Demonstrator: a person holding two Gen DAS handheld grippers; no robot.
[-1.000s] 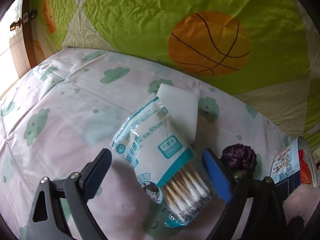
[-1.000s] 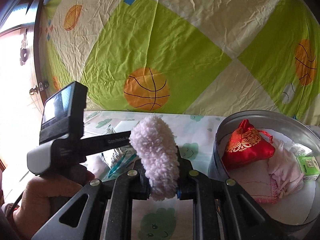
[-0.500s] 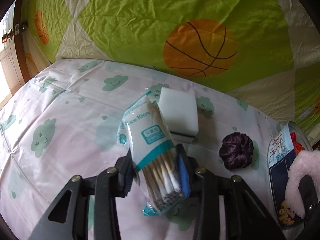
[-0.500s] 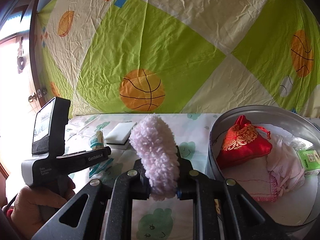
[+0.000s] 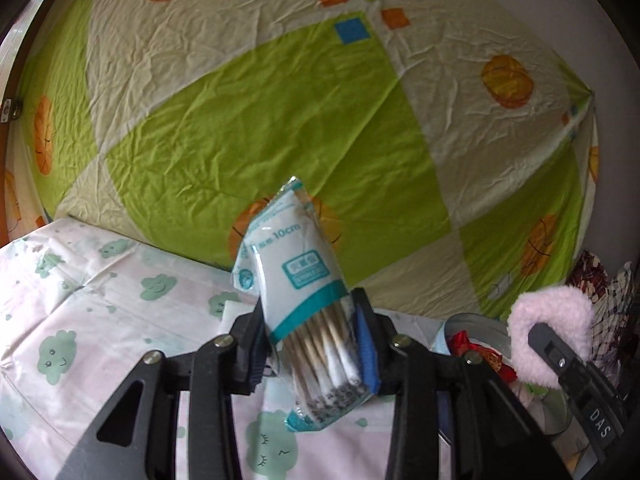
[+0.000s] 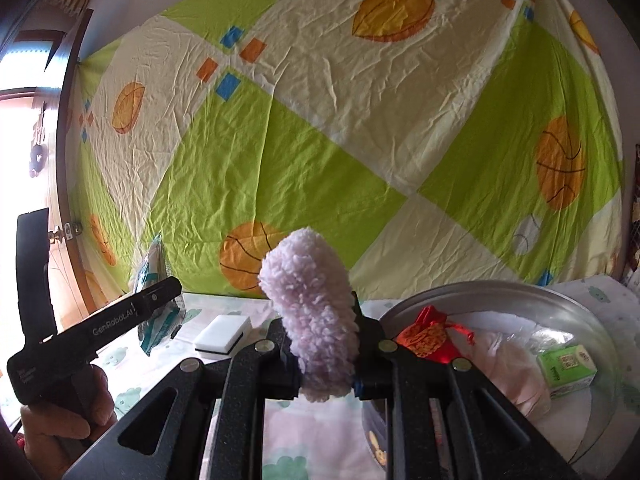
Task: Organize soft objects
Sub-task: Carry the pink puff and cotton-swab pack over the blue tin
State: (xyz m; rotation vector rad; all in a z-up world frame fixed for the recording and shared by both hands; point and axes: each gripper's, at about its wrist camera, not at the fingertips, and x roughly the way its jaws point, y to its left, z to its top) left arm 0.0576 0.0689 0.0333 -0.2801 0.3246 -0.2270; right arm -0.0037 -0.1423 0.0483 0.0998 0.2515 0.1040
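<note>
Left claw (image 5: 316,344), wide open a second ago, is now clamped on the cotton-swab packet (image 5: 304,304) and has lifted it clear of the bed (image 5: 80,320). Right claw (image 6: 326,364) stays pinched on the pink fluffy pad (image 6: 310,312), near the metal basin (image 6: 480,300). Both probably go there next.

Counts, both views:
- Grippers: 2. Left gripper (image 5: 310,344), right gripper (image 6: 322,350).
- Cotton swab packs: 1 (image 5: 298,280), lifted, centre.
- Pink fluffy pieces: 1 (image 6: 310,312).
- White sponge blocks: 1 (image 6: 222,334), on the bedsheet (image 6: 280,428), far left of centre.
- Metal tins: 1 (image 6: 500,292), right side.
- In the tin: 1 red pouch (image 6: 428,338), 1 green tissue pack (image 6: 566,366), 1 pale pink cloth (image 6: 508,372).
- Hands in view: 1 (image 6: 64,420), near left.
</note>
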